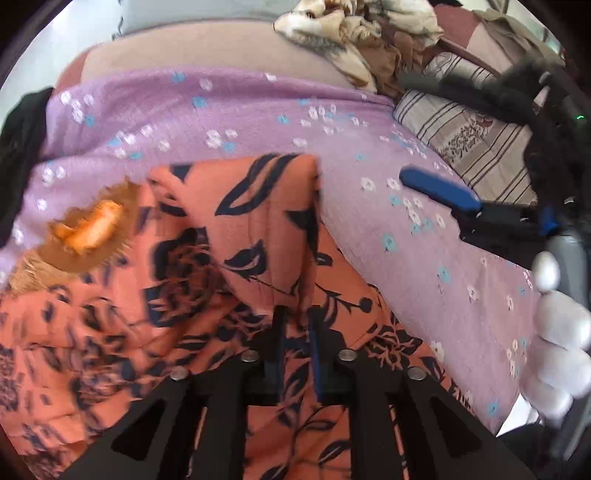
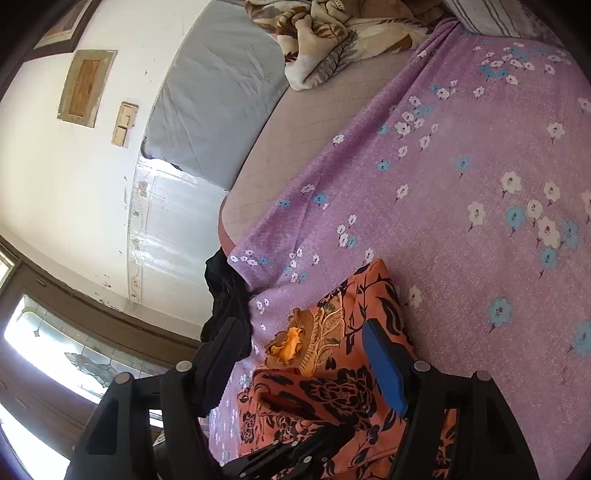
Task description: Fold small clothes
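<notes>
1. Left wrist view: one orange garment with a dark floral print [image 1: 229, 258] was seen lying on one purple bedsheet with white and blue flowers [image 1: 221, 110]. One brown embroidered patch with an orange tuft [image 1: 85, 229] was counted on the garment, at its left side.
2. One left gripper [image 1: 297, 332] was recorded with its two fingers narrowly parted and a ridge of the orange fabric standing between them; whether the pads pressed on the fabric could not be determined.
3. One right gripper [image 1: 439, 192] was seen at the right of the same view, over the bare sheet. One white-gloved hand [image 1: 557, 332] was visible at the right edge.
4. Right wrist view: the right gripper [image 2: 295, 354] was seen with its jaws wide apart and nothing clamped, the garment [image 2: 332, 391] lying beyond and between the fingers.
5. Shown only in the right wrist view: one white wall with a brown plaque [image 2: 85, 88], one window [image 2: 55, 354] and one grey mattress [image 2: 214, 96] leaning on the wall.
6. Shown in both views: one black cloth [image 2: 225, 295] at the sheet's edge and one heap of beige patterned blankets [image 1: 340, 33].
7. In the left wrist view the garment's long axis ran from the lower left up to a folded corner at upper centre.
</notes>
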The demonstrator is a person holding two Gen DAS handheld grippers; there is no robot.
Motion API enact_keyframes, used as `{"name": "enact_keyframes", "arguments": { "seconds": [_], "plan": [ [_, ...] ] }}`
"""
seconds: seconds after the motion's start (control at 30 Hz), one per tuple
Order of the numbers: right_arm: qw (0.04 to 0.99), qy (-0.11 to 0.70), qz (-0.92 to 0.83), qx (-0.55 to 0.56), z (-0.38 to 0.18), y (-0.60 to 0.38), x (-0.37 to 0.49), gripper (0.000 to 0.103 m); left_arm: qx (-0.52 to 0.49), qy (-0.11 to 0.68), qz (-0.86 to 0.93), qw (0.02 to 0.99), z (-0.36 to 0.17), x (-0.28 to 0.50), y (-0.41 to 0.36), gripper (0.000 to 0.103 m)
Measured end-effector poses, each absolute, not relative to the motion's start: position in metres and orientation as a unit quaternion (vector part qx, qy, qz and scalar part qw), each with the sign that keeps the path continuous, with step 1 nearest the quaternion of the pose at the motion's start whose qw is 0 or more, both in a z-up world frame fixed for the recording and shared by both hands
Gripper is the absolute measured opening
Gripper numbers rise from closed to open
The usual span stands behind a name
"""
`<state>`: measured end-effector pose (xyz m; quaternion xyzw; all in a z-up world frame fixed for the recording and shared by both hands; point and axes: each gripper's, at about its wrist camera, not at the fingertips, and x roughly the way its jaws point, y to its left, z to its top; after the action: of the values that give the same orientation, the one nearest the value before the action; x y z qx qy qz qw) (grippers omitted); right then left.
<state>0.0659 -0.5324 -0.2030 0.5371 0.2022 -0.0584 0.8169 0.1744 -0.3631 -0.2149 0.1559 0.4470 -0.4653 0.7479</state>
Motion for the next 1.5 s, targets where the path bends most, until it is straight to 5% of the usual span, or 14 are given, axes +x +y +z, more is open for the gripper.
{"name": "enact_keyframes", "arguments": {
  "seconds": [0.07,0.13,0.33,0.57,1.07,1.13,1.17,1.23,1.4,1.5],
  "plan": [
    [0.814,0.212,-0.052,0.538,-0.206,-0.533,0.072,0.073,0.111,0.429,-0.458,0.771,-0.193,0.192,-0.335,0.072],
    [0.816,0.229,-0.042,0.529,-0.209,-0.529,0.078,0.073,0.045,0.401,-0.437,0.804,-0.168,0.218,-0.294,0.081],
    [0.829,0.314,-0.041,0.462,-0.218,-0.497,0.116,0.073,-0.037,0.436,-0.329,0.837,-0.169,0.285,-0.212,0.081],
    [0.823,0.316,-0.036,0.471,-0.237,-0.505,0.135,0.073,0.017,0.515,-0.208,0.832,-0.213,0.312,-0.190,0.081],
    [0.824,0.341,-0.075,0.446,-0.263,-0.493,0.155,0.072,0.114,0.502,-0.138,0.846,-0.249,0.300,-0.144,0.078],
    [0.830,0.342,-0.070,0.434,-0.260,-0.489,0.157,0.064,0.119,0.501,-0.139,0.846,-0.249,0.297,-0.144,0.068],
    [0.832,0.344,-0.058,0.431,-0.258,-0.487,0.158,0.048,0.118,0.501,-0.140,0.846,-0.249,0.297,-0.143,0.062],
    [0.833,0.350,-0.029,0.427,-0.254,-0.481,0.161,0.033,0.116,0.500,-0.139,0.847,-0.245,0.297,-0.147,0.059],
    [0.854,0.358,-0.059,0.373,-0.245,-0.470,0.164,0.033,0.108,0.505,-0.132,0.846,-0.246,0.301,-0.153,0.059],
    [0.834,0.360,-0.067,0.412,-0.256,-0.485,0.159,0.042,0.104,0.506,-0.132,0.846,-0.245,0.302,-0.156,0.059]
  ]
}}
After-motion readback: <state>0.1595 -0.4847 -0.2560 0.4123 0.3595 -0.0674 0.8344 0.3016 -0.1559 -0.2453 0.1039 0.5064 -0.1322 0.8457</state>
